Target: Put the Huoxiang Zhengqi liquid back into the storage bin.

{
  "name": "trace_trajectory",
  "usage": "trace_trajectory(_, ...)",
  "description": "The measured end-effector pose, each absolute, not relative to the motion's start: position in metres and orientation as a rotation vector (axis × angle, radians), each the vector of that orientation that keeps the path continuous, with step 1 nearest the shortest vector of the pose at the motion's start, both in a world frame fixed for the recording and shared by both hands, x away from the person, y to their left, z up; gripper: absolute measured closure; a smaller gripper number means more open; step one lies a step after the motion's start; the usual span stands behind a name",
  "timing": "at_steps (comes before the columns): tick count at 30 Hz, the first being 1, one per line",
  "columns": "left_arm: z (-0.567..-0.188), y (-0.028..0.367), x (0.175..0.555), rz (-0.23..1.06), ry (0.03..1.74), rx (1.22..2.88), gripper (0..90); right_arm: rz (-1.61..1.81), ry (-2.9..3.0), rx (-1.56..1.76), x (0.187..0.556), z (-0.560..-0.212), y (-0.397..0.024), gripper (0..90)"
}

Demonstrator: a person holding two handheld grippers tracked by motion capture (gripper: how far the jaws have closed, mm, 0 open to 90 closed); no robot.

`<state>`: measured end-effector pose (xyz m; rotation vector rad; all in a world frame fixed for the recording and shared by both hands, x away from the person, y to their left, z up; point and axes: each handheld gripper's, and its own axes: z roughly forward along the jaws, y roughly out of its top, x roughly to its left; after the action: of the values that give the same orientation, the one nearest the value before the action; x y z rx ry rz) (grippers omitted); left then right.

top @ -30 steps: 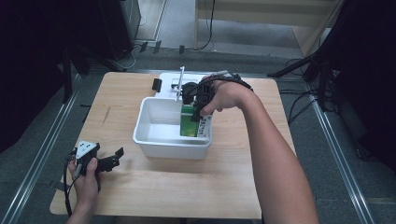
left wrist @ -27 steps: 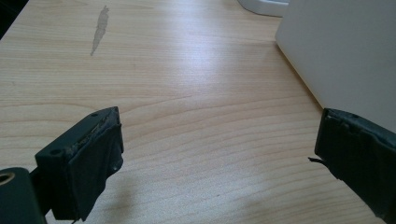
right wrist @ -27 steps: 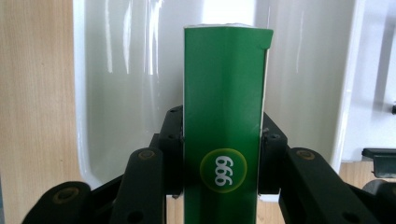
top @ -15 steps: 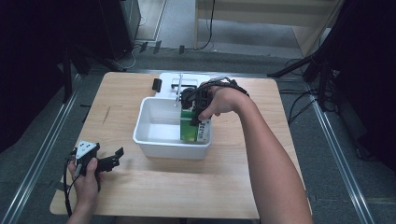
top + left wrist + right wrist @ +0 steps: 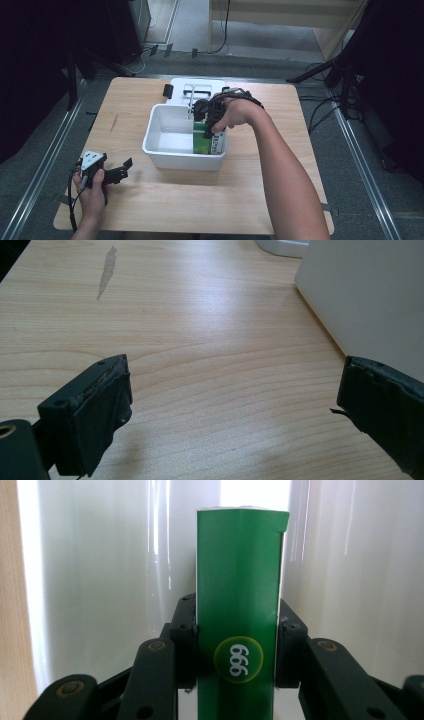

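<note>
The left gripper [image 5: 120, 170] rests on the table [image 5: 150, 210] with its jaws spread and nothing between them; the white bin [image 5: 170, 157] stands just off its right jaw, so it is best left parked there, clear of the work. The right gripper [image 5: 212, 127] pinches a green box [image 5: 237, 630] across its narrow sides and holds it upright inside the bin, against the right-hand wall. To set it down well, I judge the box should go straight down until its end meets the floor, and only then should the jaws part, with the wall steadying it. The lower end of the box and the bin floor under it are hard to make out. In the right gripper view, glare blurs the bin walls.
</note>
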<state>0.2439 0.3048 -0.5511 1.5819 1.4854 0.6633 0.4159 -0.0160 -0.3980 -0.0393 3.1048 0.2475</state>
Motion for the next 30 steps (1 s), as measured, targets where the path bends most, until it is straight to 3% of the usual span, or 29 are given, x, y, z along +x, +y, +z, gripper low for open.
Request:
trace_trajectory(8, -0.551, 0.305, 0.244, 0.665, 1.485, 1.582, 2.1, 0.265, 3.104, -0.029, 0.415, -0.4, -0.015, 62.4)
trace_trajectory(17, -0.551, 0.304, 0.244, 0.668, 1.485, 1.581, 2.1, 0.265, 3.07, 0.027, 0.413, -0.398, -0.014, 52.0)
trace_trajectory(22, -0.551, 0.304, 0.244, 0.666, 1.485, 1.583, 2.1, 0.288, 3.055, 0.087, 0.412, -0.393, -0.015, 43.1)
trace_trajectory(23, -0.551, 0.304, 0.244, 0.669, 1.484, 1.582, 2.1, 0.324, 3.056, 0.116, 0.412, -0.39, -0.015, 36.7)
trace_trajectory(26, -0.551, 0.304, 0.244, 0.668, 1.485, 1.583, 2.1, 0.349, 3.048, 0.152, 0.411, -0.388, -0.015, 34.0)
trace_trajectory(28, -0.551, 0.304, 0.244, 0.669, 1.484, 1.583, 2.1, 0.35, 3.01, 0.228, 0.407, -0.382, -0.016, 24.8)
trace_trajectory(30, -0.551, 0.304, 0.244, 0.671, 1.485, 1.584, 2.1, 0.372, 2.983, 0.234, 0.405, -0.377, -0.018, 22.1)
